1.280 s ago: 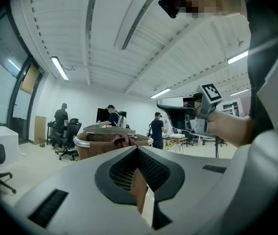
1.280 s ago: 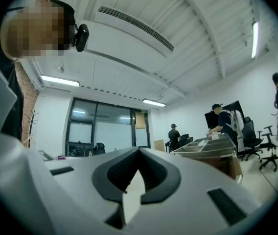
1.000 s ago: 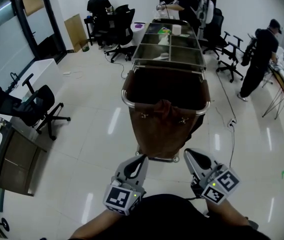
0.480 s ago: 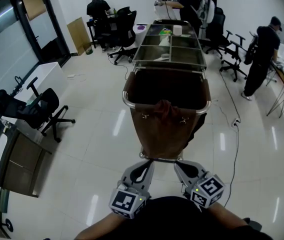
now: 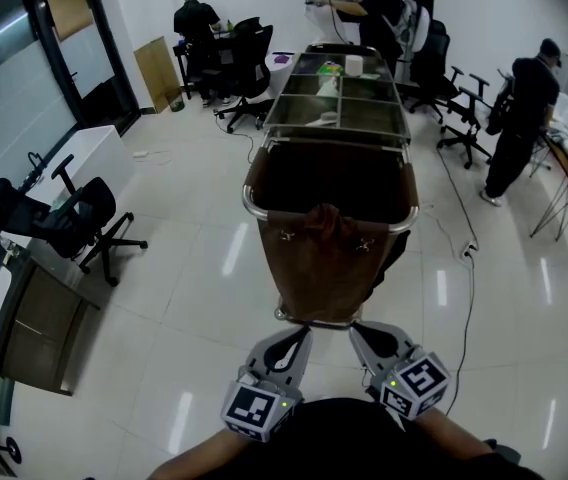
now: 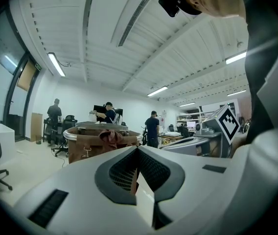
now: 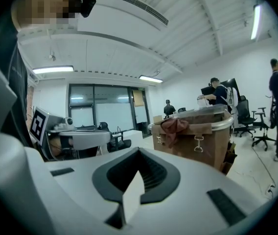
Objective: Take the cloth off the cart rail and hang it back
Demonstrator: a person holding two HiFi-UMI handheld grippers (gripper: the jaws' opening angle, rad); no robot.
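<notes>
A reddish-brown cloth (image 5: 324, 220) hangs bunched over the near end of the cart's metal rail (image 5: 260, 211), above the brown bag (image 5: 324, 273). The cloth (image 6: 110, 136) also shows ahead in the left gripper view, and the cloth (image 7: 174, 125) ahead to the right in the right gripper view. My left gripper (image 5: 291, 336) and right gripper (image 5: 364, 330) are side by side just short of the cart's foot, well below the cloth. Both are shut with nothing between them, left gripper (image 6: 137, 150) and right gripper (image 7: 139, 151) alike.
The cart's far half is a steel tray section (image 5: 339, 98) with small items. Office chairs (image 5: 74, 218) and a desk (image 5: 24, 313) stand at the left. A cable (image 5: 464, 268) runs over the floor at the right. A person (image 5: 519, 118) stands at the right; others work at the back.
The right gripper has moved left and nearer the cart's foot, closing up beside the left one. The left gripper shifted slightly right. The cloth has not moved.
</notes>
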